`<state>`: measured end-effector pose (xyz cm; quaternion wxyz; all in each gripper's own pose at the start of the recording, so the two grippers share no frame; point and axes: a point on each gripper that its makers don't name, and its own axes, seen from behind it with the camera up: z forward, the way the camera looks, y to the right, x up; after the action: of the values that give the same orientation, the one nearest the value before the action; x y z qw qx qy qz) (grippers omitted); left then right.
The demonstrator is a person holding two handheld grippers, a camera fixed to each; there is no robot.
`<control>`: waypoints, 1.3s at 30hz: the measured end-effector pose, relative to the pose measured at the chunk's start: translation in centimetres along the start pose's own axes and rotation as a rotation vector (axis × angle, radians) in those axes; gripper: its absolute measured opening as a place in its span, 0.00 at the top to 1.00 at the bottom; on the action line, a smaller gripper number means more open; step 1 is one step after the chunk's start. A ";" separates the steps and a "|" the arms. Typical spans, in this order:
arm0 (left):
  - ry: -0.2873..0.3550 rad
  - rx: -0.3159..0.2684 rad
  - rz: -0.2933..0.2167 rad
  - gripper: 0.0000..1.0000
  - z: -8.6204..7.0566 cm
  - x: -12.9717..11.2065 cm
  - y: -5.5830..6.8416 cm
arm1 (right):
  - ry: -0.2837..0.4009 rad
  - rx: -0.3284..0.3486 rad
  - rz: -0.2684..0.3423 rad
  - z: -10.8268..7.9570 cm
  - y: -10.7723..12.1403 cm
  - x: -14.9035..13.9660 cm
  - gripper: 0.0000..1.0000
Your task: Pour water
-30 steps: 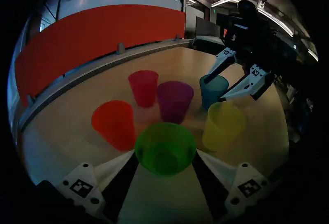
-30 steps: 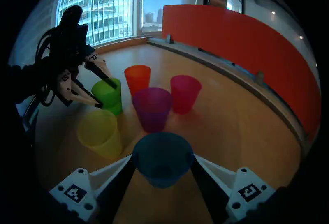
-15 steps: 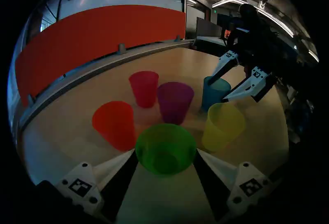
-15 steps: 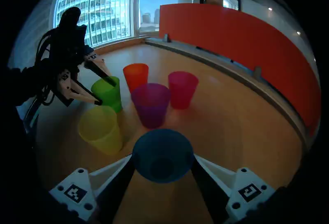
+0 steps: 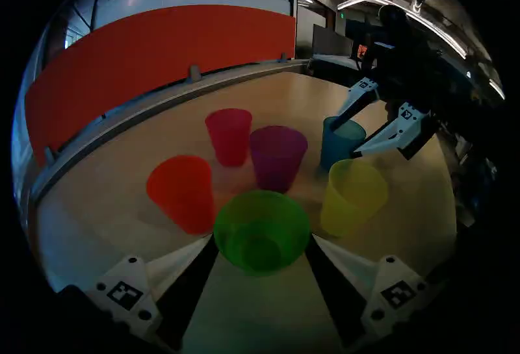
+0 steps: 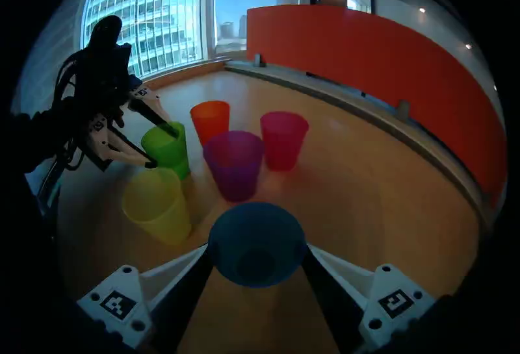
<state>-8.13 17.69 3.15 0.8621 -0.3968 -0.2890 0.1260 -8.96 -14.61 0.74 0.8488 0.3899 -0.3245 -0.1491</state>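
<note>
E1: Little was moved since a second ago. Blue cup gripped upright, mouth up, by right gripper, beside purple cup.
E2: Green cup likewise clamped by left gripper, just before purple cup.

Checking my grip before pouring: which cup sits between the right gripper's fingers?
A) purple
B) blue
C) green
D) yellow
B: the blue cup sits between the fingers of the right gripper, both touching its sides; the left gripper has the green cup.
</note>
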 end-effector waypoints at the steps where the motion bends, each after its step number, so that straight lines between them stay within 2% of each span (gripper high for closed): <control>1: 0.000 0.001 -0.002 0.07 0.0 0.0 0.0 | 0.000 0.000 0.002 0.0 0.0 0.0 0.03; 3: 0.000 0.002 -0.006 0.07 -0.1 0.0 -0.1 | 0.001 -0.001 0.005 -0.1 0.0 -0.1 0.00; 12: -0.013 0.013 -0.009 0.07 -0.6 -0.8 -0.1 | 0.007 -0.003 0.024 -0.9 -0.1 -0.4 0.00; 21: -0.019 0.032 -0.021 0.07 -1.8 -1.7 -0.1 | 0.011 -0.028 0.032 -2.6 0.1 -1.4 0.00; 30: 0.007 0.067 -0.035 0.07 -3.9 -2.0 0.1 | 0.036 -0.055 0.063 -4.6 -0.1 -2.3 0.00; 39: 0.085 0.106 -0.071 0.07 -6.1 -1.1 0.9 | 0.089 -0.076 0.112 -6.2 -0.7 -2.0 0.00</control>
<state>-5.37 14.05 -1.18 0.8973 -0.3449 -0.2590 0.0935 -6.34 -10.54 -3.68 0.8835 0.3450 -0.3021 -0.0959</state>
